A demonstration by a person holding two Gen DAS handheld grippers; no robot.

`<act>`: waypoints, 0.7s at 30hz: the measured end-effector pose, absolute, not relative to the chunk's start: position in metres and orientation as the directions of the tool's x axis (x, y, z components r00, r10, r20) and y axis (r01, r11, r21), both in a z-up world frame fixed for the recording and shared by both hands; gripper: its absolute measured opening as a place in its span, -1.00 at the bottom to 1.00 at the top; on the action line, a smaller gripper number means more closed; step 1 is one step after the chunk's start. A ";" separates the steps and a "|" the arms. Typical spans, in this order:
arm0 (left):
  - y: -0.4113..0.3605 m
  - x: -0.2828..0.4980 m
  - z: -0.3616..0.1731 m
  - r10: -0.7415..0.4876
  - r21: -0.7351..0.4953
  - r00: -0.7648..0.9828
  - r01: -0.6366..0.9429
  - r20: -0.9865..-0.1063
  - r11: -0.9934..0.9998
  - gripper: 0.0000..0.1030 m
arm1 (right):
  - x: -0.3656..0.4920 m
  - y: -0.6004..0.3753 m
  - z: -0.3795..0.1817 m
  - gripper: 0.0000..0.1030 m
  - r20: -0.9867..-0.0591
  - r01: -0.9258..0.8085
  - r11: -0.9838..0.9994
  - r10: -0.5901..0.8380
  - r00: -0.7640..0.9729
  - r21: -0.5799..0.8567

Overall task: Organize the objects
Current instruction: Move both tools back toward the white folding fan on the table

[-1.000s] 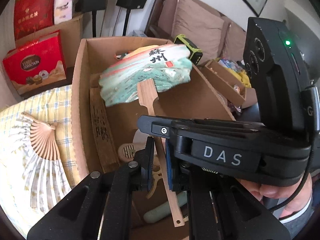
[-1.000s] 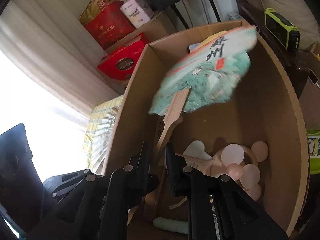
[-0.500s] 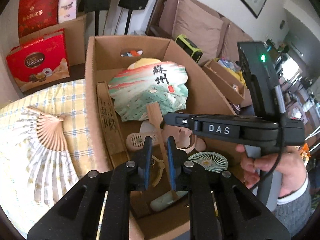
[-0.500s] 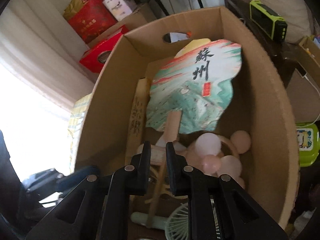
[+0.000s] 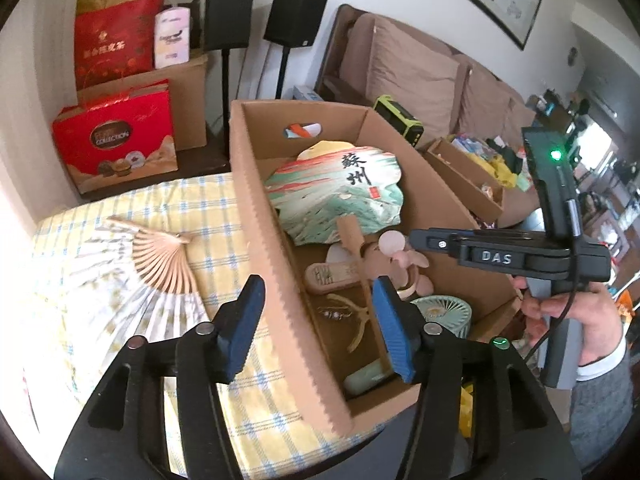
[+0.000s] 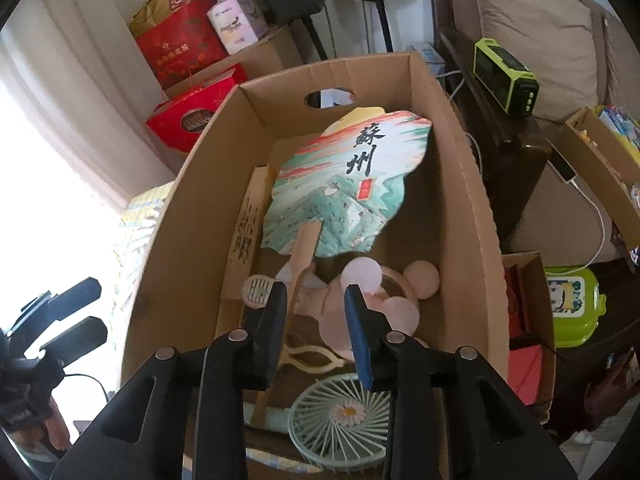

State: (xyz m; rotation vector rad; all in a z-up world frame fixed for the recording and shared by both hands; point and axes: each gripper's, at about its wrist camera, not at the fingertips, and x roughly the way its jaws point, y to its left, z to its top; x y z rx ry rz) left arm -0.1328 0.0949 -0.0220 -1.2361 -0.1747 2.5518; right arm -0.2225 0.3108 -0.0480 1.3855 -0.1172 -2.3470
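A painted paddle fan (image 5: pixel 336 196) with a wooden handle lies inside the open cardboard box (image 5: pixel 256 208), on top of a pink fan (image 6: pixel 360 300), a green round fan (image 6: pixel 344 412) and a folded wooden fan (image 6: pixel 250 232). It also shows in the right wrist view (image 6: pixel 344 184). My left gripper (image 5: pixel 316 324) is open and empty, straddling the box's left wall. My right gripper (image 6: pixel 316 320) is open and empty above the box, over the fan's handle (image 6: pixel 302 256). An open folding fan (image 5: pixel 156 260) lies on the checked cloth left of the box.
Red gift boxes (image 5: pixel 116 136) and speakers (image 5: pixel 230 14) stand behind. A brown sofa (image 5: pixel 420 72) is at the back right, with a green-black device (image 6: pixel 506 76) and another cardboard box (image 5: pixel 464 172) of items beside it.
Both grippers have opened and let go of the paddle fan's handle. The fan went down from above the box and now lies inside it. Both grippers have pulled back.
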 end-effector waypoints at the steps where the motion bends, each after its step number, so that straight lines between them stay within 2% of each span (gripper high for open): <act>1: 0.091 -0.131 -0.023 0.316 -0.240 -0.587 -0.206 -0.746 -0.949 0.18 | -0.221 0.311 -0.047 -0.38 -0.820 0.305 -0.912 -0.387 -0.423 0.273; 7: 0.067 -0.122 -0.027 0.294 -0.257 -0.594 -0.149 -0.749 -0.955 0.44 | -0.206 0.304 -0.038 -0.11 -0.812 0.326 -0.913 -0.378 -0.445 0.246; 10: 0.054 -0.118 -0.028 0.287 -0.270 -0.598 -0.121 -0.748 -0.955 0.46 | -0.196 0.300 -0.034 0.09 -0.802 0.336 -0.912 -0.377 -0.463 0.234; 18: 0.026 -0.104 -0.030 0.236 -0.253 -0.615 -0.060 -0.752 -0.965 0.81 | -0.177 0.291 -0.023 0.32 -0.787 0.359 -0.906 -0.386 -0.481 0.225; 21: 0.017 -0.100 -0.031 0.220 -0.249 -0.617 -0.040 -0.755 -0.968 0.87 | -0.172 0.284 -0.020 0.52 -0.786 0.363 -0.910 -0.371 -0.494 0.201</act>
